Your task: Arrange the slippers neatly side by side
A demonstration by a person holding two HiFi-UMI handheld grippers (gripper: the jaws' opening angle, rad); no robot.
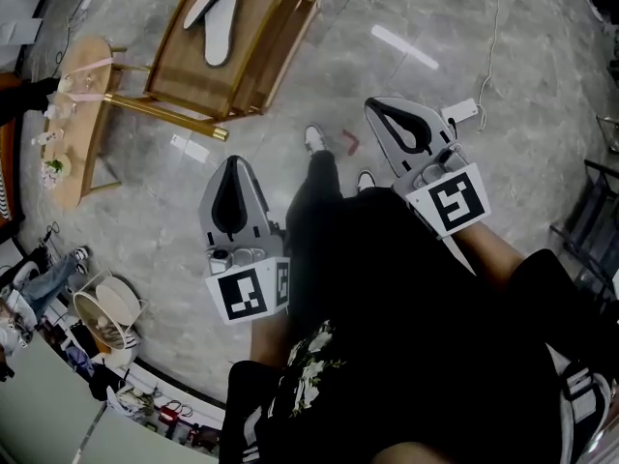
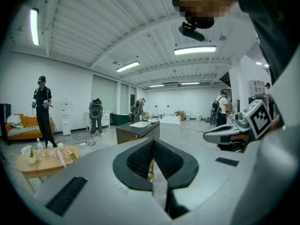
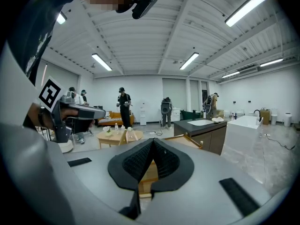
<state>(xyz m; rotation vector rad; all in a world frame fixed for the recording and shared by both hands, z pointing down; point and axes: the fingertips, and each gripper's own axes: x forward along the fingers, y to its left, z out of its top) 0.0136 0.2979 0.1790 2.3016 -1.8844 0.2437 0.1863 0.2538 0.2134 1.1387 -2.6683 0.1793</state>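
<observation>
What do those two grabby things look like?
The left gripper and right gripper are grey wedges with black ribbed pads narrowing to a tip. Behind each sits a white cube with black square markers. The person wears black clothes.

This is a large open hall set up as a test or recording studio, not a lived-in home. It has white walls, a ribbed ceiling with strip lights (image 3: 101, 61), and a polished grey stone floor (image 1: 319, 75) crossed by a loose cable (image 1: 493, 37). An orange sofa (image 2: 21, 125) and a dark sink island (image 3: 201, 125) stand scattered among several standing people (image 2: 43, 109).
</observation>
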